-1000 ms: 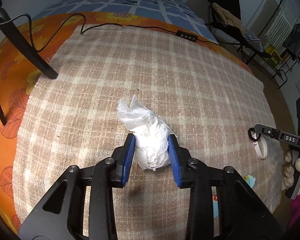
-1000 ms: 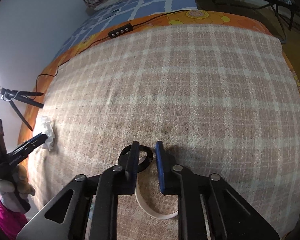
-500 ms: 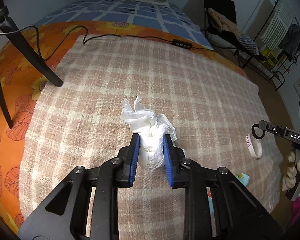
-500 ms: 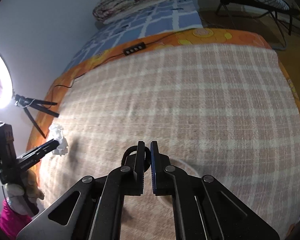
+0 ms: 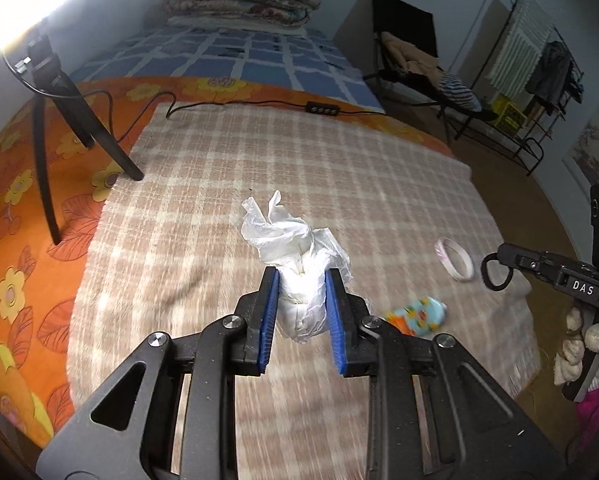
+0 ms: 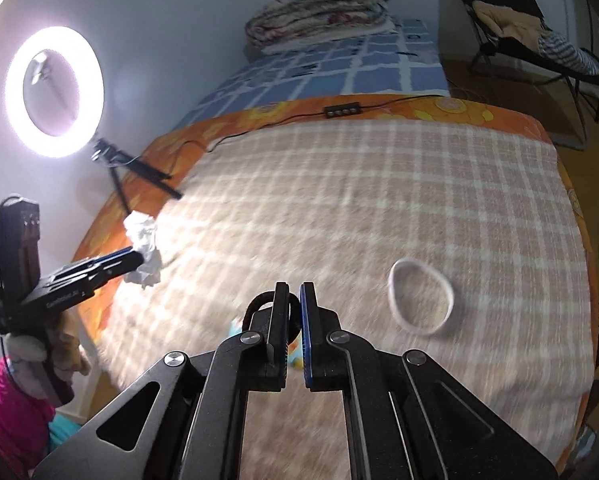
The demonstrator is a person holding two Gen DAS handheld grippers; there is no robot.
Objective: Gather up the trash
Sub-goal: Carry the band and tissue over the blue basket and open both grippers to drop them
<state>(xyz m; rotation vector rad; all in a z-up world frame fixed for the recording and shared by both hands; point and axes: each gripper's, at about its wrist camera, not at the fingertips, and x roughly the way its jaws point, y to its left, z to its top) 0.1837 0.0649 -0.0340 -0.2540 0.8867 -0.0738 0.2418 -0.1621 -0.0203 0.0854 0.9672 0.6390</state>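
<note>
The left gripper is clamped on a crumpled white tissue wad, held above the checked blanket. The wad looks light and soft, so it should compress rather than slip; the dense lower bulk is the safer hold, not the loose upper flaps. The right gripper is nearly closed, pinching a black hair tie, thin and springy, likely to twist free. On the blanket lie a pale rubber band and a colourful wrapper, both flat and harder to pinch.
</note>
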